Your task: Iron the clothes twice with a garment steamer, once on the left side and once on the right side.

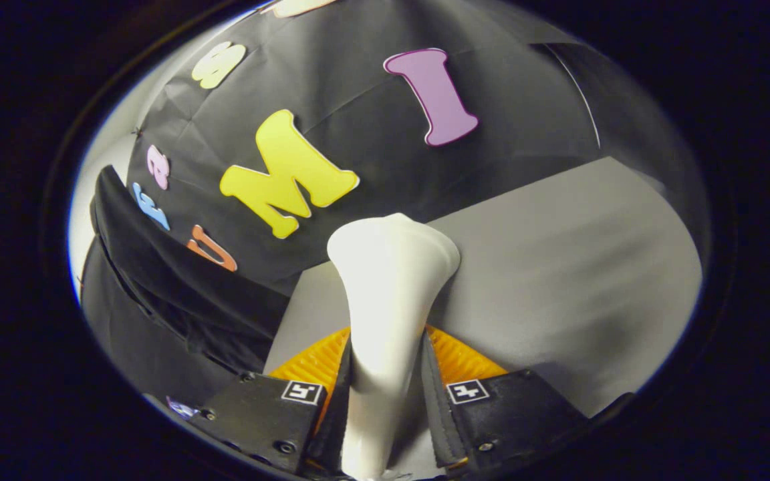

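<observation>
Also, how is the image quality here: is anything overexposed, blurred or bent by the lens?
In the gripper view, the white garment steamer, clamped in the gripper, is brightly lit and nearly washed out on its head; the grey table looks smeared, as if by motion; the dark garment keeps little detail in shadow; the fisheye curves the table's edge and the booth wall.

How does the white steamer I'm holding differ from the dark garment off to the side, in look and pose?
The steamer is white, smooth and rigid, standing upright between the fingers of the tool, which is shut on it. The garment is black, soft and draped in folds, hanging apart from the steamer against the booth wall, untouched by the fingers. The steamer's flared head rises over the grey table; the garment hangs beside the table.
</observation>
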Demonstrator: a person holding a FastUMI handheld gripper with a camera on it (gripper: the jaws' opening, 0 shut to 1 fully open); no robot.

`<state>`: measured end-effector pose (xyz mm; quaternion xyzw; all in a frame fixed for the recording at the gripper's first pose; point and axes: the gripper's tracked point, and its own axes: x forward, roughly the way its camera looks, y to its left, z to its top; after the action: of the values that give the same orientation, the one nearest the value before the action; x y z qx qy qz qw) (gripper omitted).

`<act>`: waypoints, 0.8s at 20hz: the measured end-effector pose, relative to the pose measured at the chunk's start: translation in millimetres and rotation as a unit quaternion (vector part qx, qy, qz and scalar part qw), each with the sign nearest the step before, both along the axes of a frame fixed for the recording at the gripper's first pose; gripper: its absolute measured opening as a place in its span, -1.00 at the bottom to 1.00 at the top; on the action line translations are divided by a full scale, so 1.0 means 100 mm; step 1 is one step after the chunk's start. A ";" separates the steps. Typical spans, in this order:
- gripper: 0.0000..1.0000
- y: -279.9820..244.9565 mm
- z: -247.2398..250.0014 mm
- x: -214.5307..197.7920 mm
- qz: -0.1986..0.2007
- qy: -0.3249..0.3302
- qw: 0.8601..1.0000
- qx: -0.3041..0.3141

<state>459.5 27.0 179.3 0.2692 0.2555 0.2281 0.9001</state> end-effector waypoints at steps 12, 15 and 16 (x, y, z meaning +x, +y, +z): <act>-0.14 0.04 0.67 -0.71 -0.009 -0.133 0.991 0.029; -0.14 0.09 0.98 -1.05 -0.041 -0.188 0.981 0.008; -0.14 0.14 1.09 -1.20 -0.054 -0.208 0.977 -0.005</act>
<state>340.0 41.3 288.6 0.2251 0.0488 0.2288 0.9458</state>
